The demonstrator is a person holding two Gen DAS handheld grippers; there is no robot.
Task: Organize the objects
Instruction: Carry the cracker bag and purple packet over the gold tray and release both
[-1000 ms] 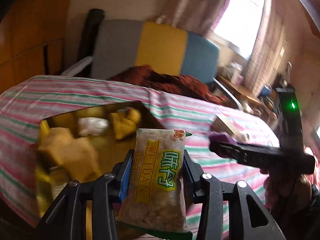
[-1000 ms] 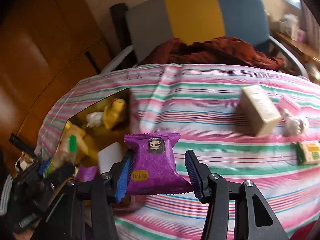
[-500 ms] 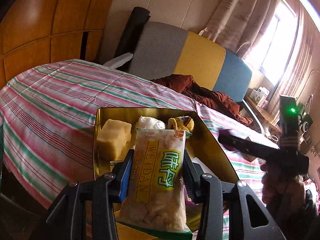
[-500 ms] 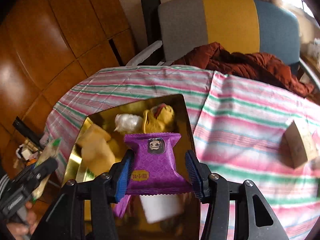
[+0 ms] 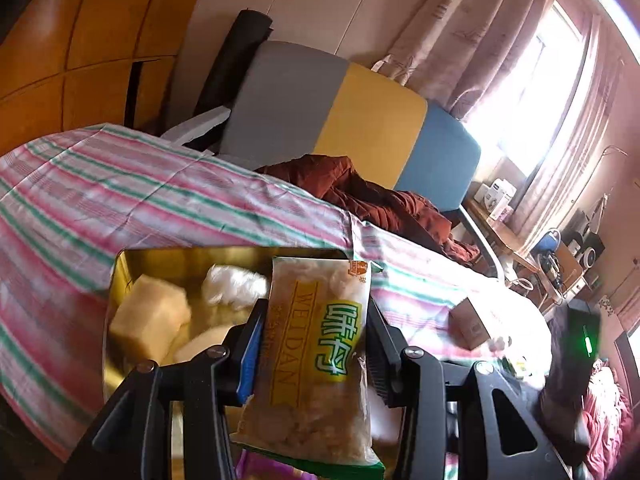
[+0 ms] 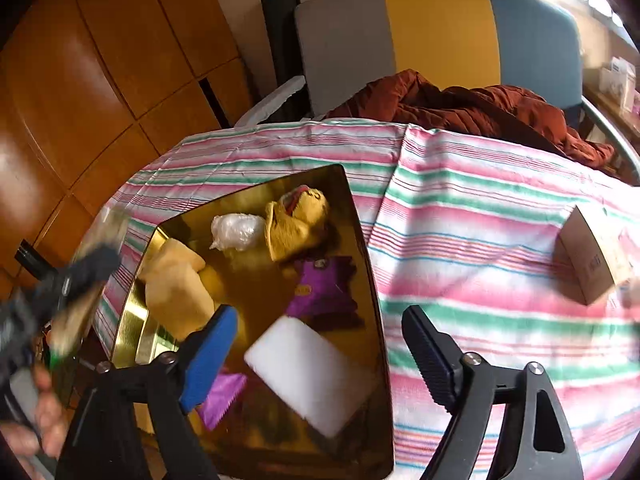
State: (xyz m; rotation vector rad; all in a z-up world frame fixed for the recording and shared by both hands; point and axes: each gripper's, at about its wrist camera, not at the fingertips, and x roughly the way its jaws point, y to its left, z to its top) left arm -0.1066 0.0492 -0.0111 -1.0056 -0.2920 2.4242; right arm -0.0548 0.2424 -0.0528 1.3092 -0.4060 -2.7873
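On the striped tablecloth (image 6: 460, 216) a gold tray (image 6: 366, 264) holds a yellow block (image 6: 176, 284), a white wrapped lump (image 6: 236, 232), a purple snack packet (image 6: 324, 288) and a white slab (image 6: 312, 376). Over the tray's left side, the left gripper (image 5: 314, 336) pinches a WEIDAN snack bag (image 5: 320, 352) upright, its jaws easing apart. Rightward, the right gripper (image 6: 320, 352) hangs over the tray, jaws spreading wide, nothing between them. Farther right sits a cardboard box (image 6: 592, 260).

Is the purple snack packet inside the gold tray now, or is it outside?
Inside. The purple snack packet lies in the gold tray, between the yellow pouch and the white block.
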